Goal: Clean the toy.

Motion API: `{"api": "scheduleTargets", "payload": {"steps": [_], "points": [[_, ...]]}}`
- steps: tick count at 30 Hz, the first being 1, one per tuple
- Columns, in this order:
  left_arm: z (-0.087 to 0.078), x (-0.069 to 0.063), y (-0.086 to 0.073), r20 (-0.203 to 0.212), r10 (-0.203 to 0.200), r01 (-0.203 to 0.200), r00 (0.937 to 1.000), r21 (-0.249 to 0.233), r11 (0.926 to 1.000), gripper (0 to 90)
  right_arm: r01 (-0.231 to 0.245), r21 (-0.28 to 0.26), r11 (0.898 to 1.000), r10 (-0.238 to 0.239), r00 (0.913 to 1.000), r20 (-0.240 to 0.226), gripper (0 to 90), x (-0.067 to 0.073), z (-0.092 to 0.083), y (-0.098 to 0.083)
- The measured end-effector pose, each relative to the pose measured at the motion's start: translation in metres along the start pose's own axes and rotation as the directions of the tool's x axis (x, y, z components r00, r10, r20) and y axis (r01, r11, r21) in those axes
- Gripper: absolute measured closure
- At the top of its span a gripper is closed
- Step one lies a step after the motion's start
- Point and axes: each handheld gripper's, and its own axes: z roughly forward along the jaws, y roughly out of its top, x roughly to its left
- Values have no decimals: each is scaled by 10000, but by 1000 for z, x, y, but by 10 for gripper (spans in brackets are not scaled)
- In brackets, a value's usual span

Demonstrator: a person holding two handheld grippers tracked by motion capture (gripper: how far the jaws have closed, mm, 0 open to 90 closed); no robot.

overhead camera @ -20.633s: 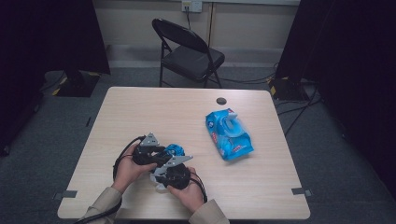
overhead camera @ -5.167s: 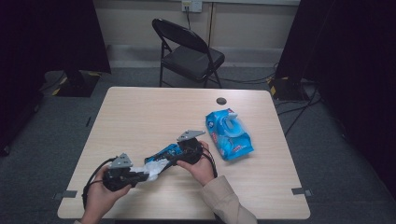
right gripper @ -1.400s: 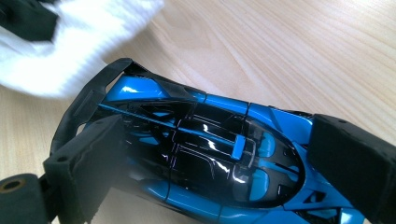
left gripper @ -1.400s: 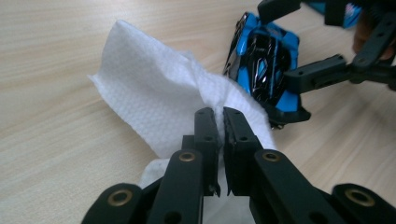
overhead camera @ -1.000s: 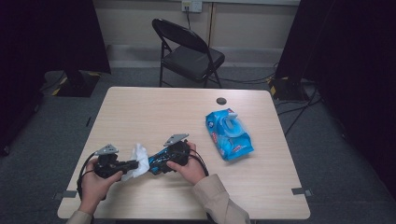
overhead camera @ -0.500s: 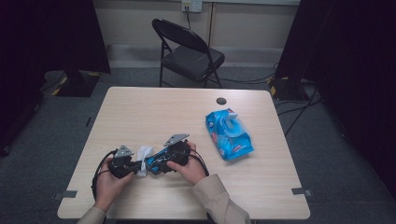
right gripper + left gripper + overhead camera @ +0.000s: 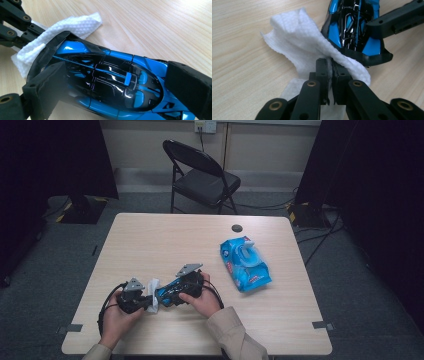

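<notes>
The table is the largest thing here, a rectangle of pale wood-grain laminate with rounded corners. On its right half, well apart from the hands, lies a soft blue pack of wipes, glossy and crinkled, its flap lifted at the far end. A small dark round disc sits near the far edge.

At the near left of the table, the right gripper holds a toy car between its black padded jaws, which stand wide and press on the car's two flanks. The car is a low, sleek shape of shiny blue and black plastic with sharp panel lines, one end pointing left.

Just left of it, the left gripper has its two thin black jaws pinched almost together on a white wipe. The wipe is thin, with a fine woven dimple texture, crumpled into folds; it drapes over the car's left end, touching it, and trails onto the table beside the jaws.
</notes>
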Motion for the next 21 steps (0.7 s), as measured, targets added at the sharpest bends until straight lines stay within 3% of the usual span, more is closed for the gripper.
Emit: {"api": "scheduleTargets", "payload": {"steps": [10, 15, 21], "points": [[-3, -7, -1, 240, 45, -53, 9997, 301, 9995, 848, -4, -2, 10000, 4, 10000, 48, 39, 0, 0, 0], [-3, -15, 1, 38, 373, -375, 9993, 462, 9982, 846, 7, -68, 10000, -7, 10000, 94, 37, 1, 0, -1], [-3, -19, 0, 302, 265, -280, 9992, 531, 9982, 847, -19, -14, 10000, 19, 9999, 100, 36, 2, 1, 0]]}}
